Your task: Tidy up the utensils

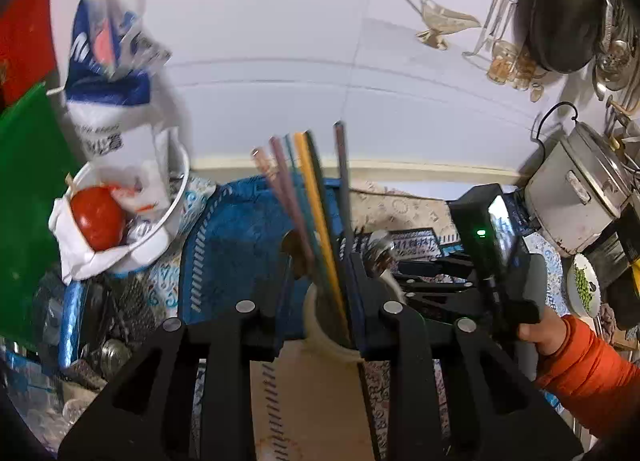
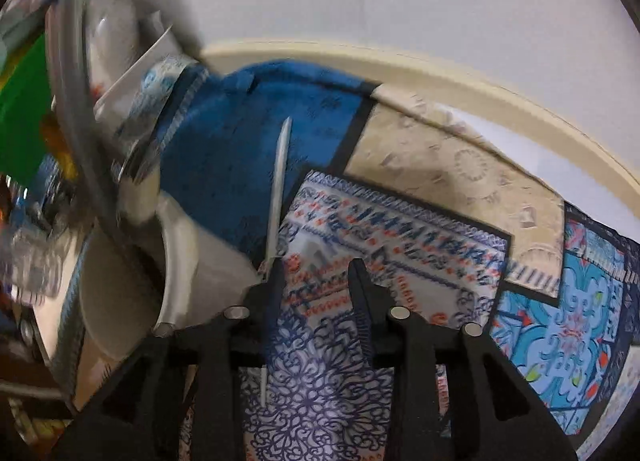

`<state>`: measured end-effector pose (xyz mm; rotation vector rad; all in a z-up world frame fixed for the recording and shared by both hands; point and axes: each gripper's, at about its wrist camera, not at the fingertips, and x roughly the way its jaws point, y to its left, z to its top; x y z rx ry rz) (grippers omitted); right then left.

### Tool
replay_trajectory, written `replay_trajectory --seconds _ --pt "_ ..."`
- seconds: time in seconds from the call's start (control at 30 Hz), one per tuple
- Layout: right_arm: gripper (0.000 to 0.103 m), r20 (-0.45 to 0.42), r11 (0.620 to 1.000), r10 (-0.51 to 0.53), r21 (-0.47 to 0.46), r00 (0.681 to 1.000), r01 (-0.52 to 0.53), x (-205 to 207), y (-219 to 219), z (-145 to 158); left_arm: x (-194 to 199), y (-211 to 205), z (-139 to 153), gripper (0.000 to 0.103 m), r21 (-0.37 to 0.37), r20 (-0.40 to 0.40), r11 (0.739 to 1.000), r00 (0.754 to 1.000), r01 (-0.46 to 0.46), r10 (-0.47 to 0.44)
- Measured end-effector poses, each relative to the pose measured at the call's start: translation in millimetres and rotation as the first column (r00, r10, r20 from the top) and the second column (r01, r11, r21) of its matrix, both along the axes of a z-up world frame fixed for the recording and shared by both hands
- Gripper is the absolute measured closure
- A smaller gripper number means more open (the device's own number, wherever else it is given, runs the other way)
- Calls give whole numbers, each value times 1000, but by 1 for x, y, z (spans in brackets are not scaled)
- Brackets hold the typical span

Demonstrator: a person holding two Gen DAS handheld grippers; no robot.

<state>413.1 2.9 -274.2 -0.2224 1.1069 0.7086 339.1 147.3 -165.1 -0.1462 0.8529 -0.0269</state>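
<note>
In the left wrist view my left gripper (image 1: 320, 265) is shut on a cream utensil cup (image 1: 326, 335) that holds several coloured chopsticks (image 1: 316, 197) and a dark spoon. The right gripper (image 1: 424, 281) shows to the right of the cup, held by a hand in an orange sleeve, with a metal utensil (image 1: 380, 251) near its tips. In the right wrist view my right gripper (image 2: 316, 265) has its jaws apart; a thin white utensil (image 2: 278, 185) lies along the left finger (image 2: 274, 285), and I cannot tell whether it is gripped. White bowls (image 2: 184, 261) stand to the left.
A patterned blue cloth (image 2: 560, 313) covers the counter, with a blue towel (image 1: 240, 229) behind the cup. A white bowl with a tomato (image 1: 98, 221) and a bag stands at left beside a green board (image 1: 28, 189). A steel pot (image 1: 576, 185), a black wok (image 1: 564, 17) and a plate of peas (image 1: 584, 289) are at right.
</note>
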Motion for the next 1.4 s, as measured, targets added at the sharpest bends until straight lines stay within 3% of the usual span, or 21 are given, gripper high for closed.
replay_trajectory --seconds 0.23,0.37,0.5,0.8,1.03,1.3,1.37,1.4 --pt "77 -40 995 101 -8 994 -101 -45 -8 -17 -10 0 -20 77 5 -58 1000 998 10 -10" --pt "78 -17 988 140 -59 990 -141 -72 1 -28 -15 -4 -36 77 -6 -108 1000 994 9 -10" --pt "97 24 986 125 -119 992 -121 -83 7 -37 -26 -11 -43 77 -26 -122 999 992 18 -21" --pt "100 -11 994 81 -77 997 -82 -102 -38 -44 -40 -40 -61 77 -97 -171 994 983 58 -74" --pt "100 -90 997 60 -39 994 -63 -143 -102 -52 -39 -89 -97 77 -148 -269 985 955 87 -125" --pt "99 -187 999 33 16 982 -30 -172 -154 -53 -13 -134 -134 77 -187 -367 982 926 22 -91" --pt "91 -168 999 0 35 986 6 -161 -163 -43 -7 -140 -140 77 -161 -379 987 923 7 -68" --pt "79 -148 999 -20 38 989 26 -158 -167 -37 -2 -143 -144 79 -137 -389 991 920 -3 -51"
